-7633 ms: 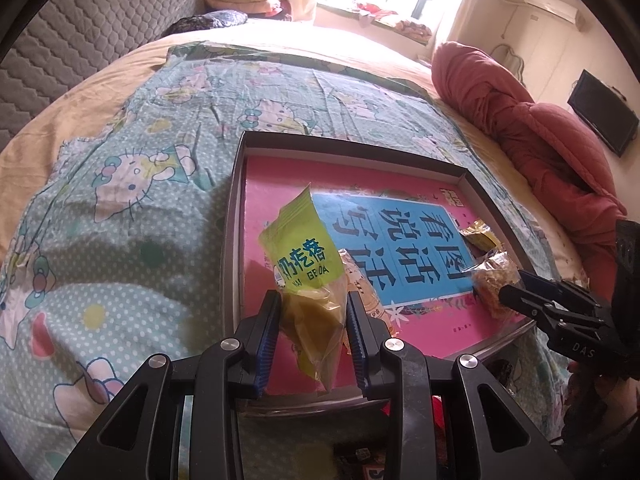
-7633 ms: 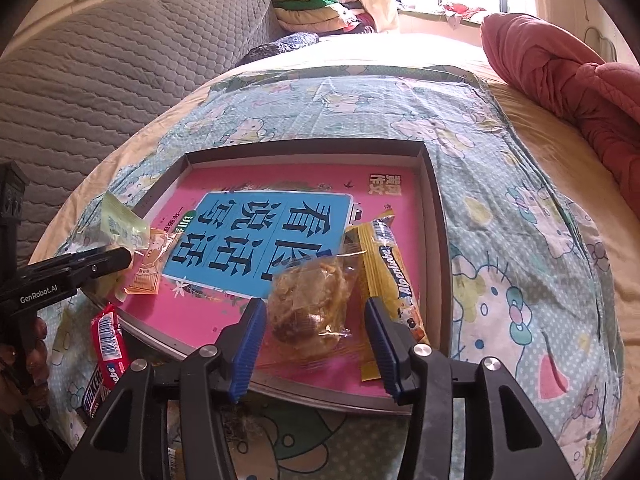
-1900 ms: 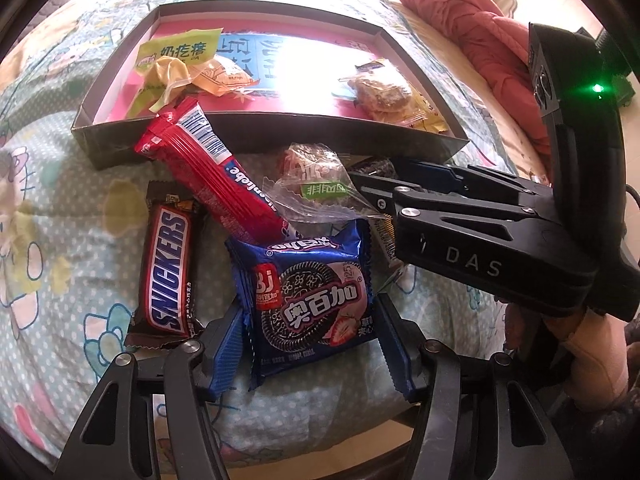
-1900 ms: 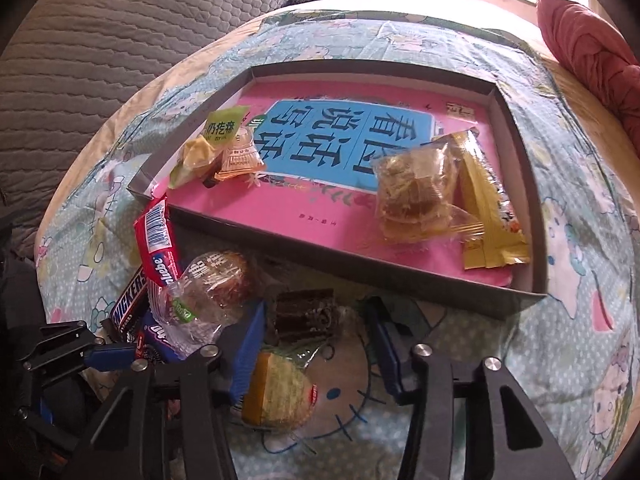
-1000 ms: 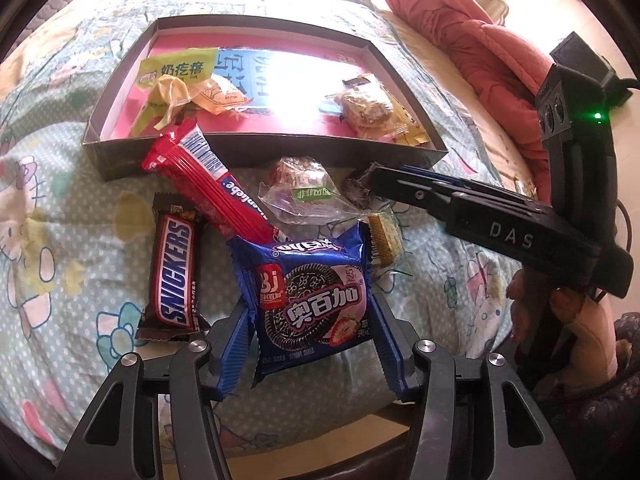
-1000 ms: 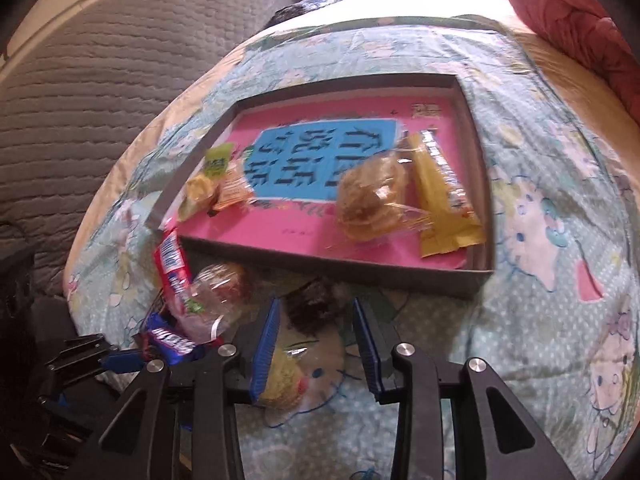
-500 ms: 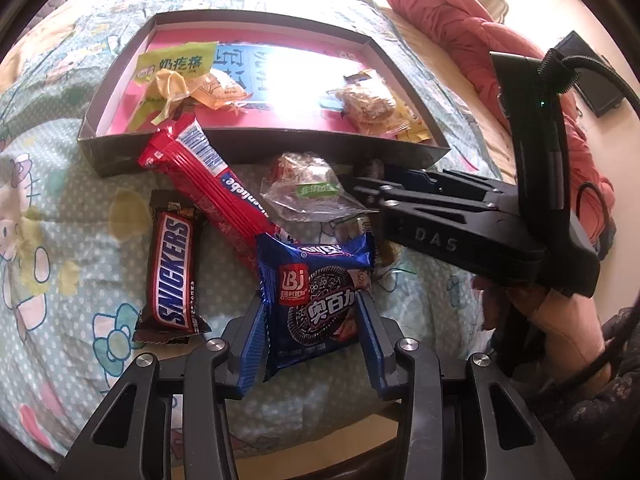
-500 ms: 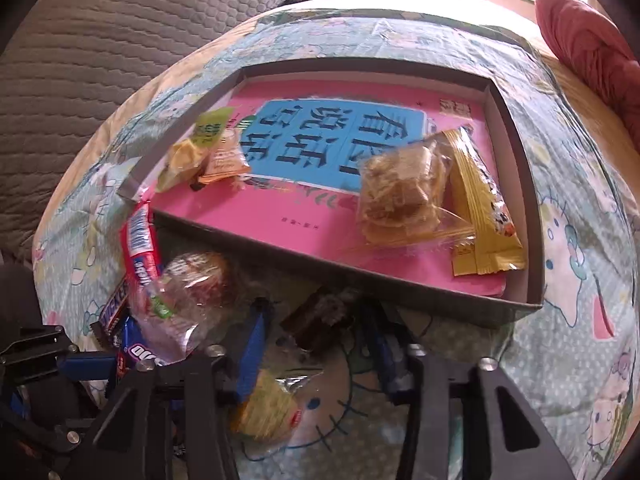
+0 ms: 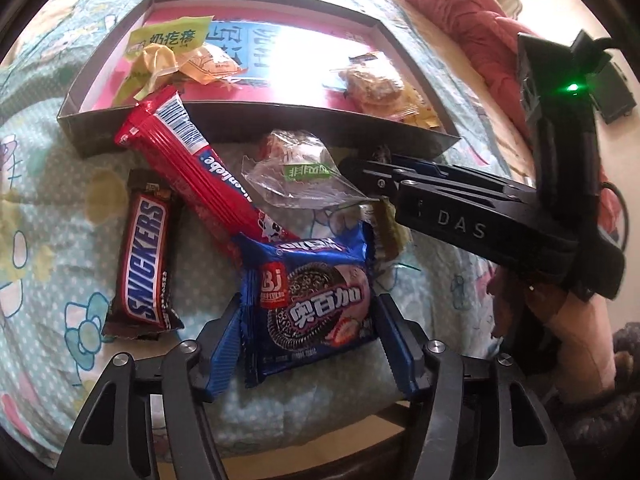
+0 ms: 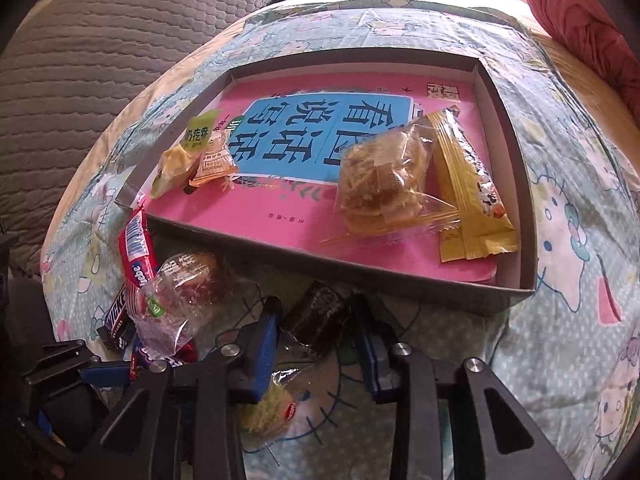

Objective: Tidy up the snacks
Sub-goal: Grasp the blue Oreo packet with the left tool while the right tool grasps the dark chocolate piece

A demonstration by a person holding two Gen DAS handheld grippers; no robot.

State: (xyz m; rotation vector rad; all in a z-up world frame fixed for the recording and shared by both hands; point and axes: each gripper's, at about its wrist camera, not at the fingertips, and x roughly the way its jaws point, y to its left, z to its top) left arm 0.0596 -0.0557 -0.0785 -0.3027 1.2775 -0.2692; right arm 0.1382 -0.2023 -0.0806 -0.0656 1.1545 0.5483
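- On the patterned bedspread point(image 9: 48, 216) lies the shallow grey box point(image 10: 524, 216), the largest thing here; four wrapped snacks already rest inside it on the pink book cover point(image 10: 264, 208), so the sorting looks partly done.
- Just in front of the box's near wall, the unsorted heap waits: a long red bar point(image 9: 192, 168), a Snickers bar point(image 9: 146, 252), a clear-wrapped pastry point(image 9: 300, 168).
- Nearest, the blue cookie pack point(image 9: 316, 300) sits between the left gripper point(image 9: 310, 344) pads; its jaws are opening and not pressing the pack, so a fresh, squarer bite seems needed before lifting.
- Smallest, the dark brownie point(image 10: 316, 312) is pinched by the right gripper point(image 10: 318, 344); its next move is likely up over the wall into the box.
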